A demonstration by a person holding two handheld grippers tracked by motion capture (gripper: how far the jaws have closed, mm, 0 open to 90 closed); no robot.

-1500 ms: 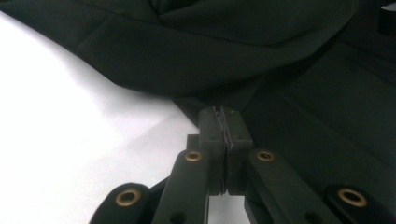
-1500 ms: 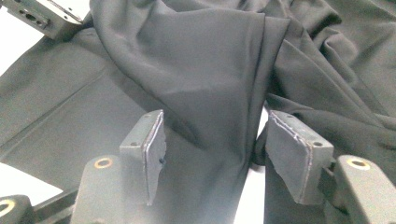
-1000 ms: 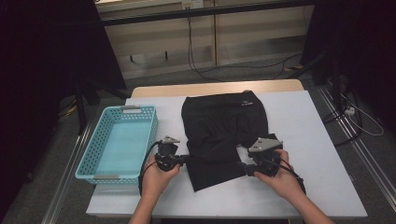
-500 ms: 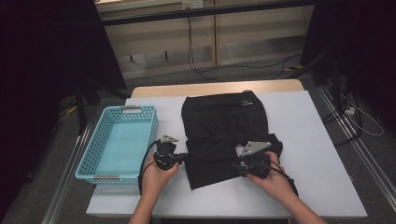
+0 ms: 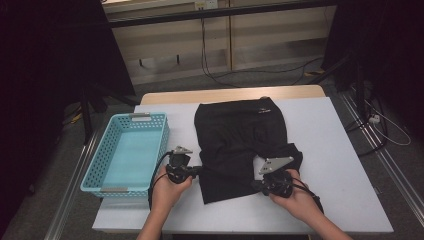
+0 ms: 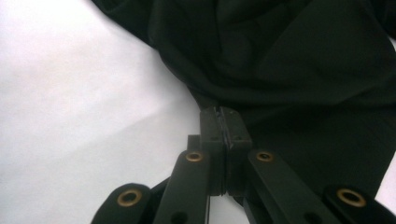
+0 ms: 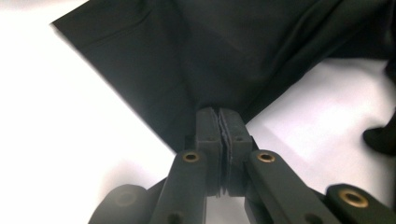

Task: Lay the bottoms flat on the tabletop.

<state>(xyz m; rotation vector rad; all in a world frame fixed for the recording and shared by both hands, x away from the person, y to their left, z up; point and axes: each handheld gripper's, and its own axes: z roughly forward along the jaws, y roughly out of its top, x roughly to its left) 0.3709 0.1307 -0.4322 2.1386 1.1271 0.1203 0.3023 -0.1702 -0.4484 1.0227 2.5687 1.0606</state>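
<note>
A black garment (image 5: 240, 135) lies spread on the white table (image 5: 325, 130), its lower part reaching toward the person. My left gripper (image 5: 198, 170) is shut on the garment's left edge, and the cloth (image 6: 289, 60) runs out from between its closed jaws (image 6: 223, 113). My right gripper (image 5: 256, 186) sits at the right side of the lower cloth. Its jaws have just been closing and now pinch a fold of the fabric (image 7: 233, 51) between the pads, at the gripper's tip (image 7: 218, 113).
A light blue plastic basket (image 5: 95, 170) stands at the table's left edge, close to my left hand. Bare white table lies right of the garment. Cables run across the floor behind the table, and a dark stand rises at the right.
The right hand with its gripper has shifted slightly left and inward onto the garment's lower edge. The left hand has stayed where it was.
</note>
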